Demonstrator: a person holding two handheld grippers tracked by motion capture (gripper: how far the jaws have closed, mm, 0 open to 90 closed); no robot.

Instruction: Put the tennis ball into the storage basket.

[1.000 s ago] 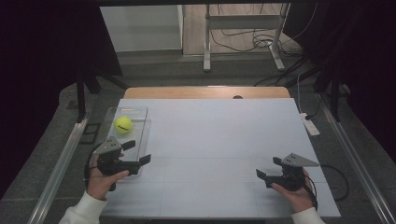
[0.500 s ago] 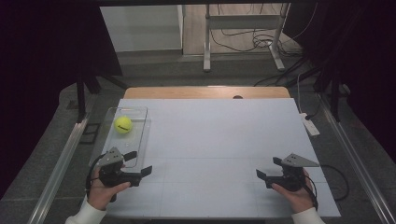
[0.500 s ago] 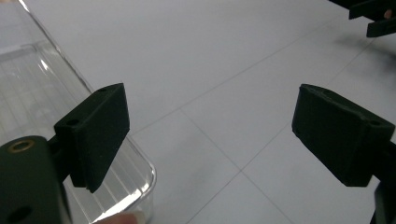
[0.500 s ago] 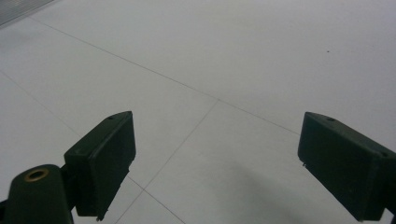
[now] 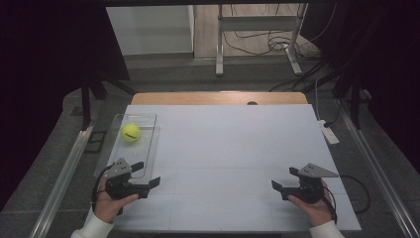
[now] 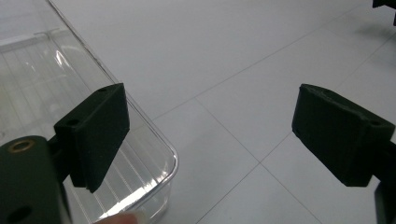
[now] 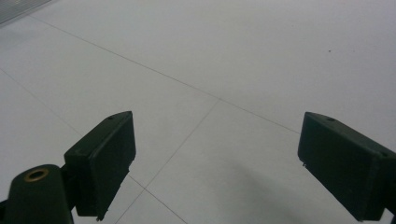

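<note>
A yellow tennis ball (image 5: 130,132) lies in a clear plastic tray (image 5: 144,148) at the table's left side. My left gripper (image 5: 147,173) rests low at the tray's near right corner, pointing right, jaws open with nothing between them. In the left gripper view that gripper (image 6: 210,135) has its left jaw over the tray's rounded corner (image 6: 161,154). My right gripper (image 5: 282,179) sits near the front right of the table, pointing left, open and empty. The right gripper view has its jaws (image 7: 215,163) wide apart above bare white table.
The white tabletop (image 5: 223,148) has a wooden strip (image 5: 218,97) along its far edge. A white power strip (image 5: 329,132) lies off the right edge. Metal rails run along both sides, and a stand with cables (image 5: 257,39) is on the floor beyond.
My left gripper has come down and toward the front edge, settling beside the tray's near corner. The right gripper and the ball have stayed where they were.
</note>
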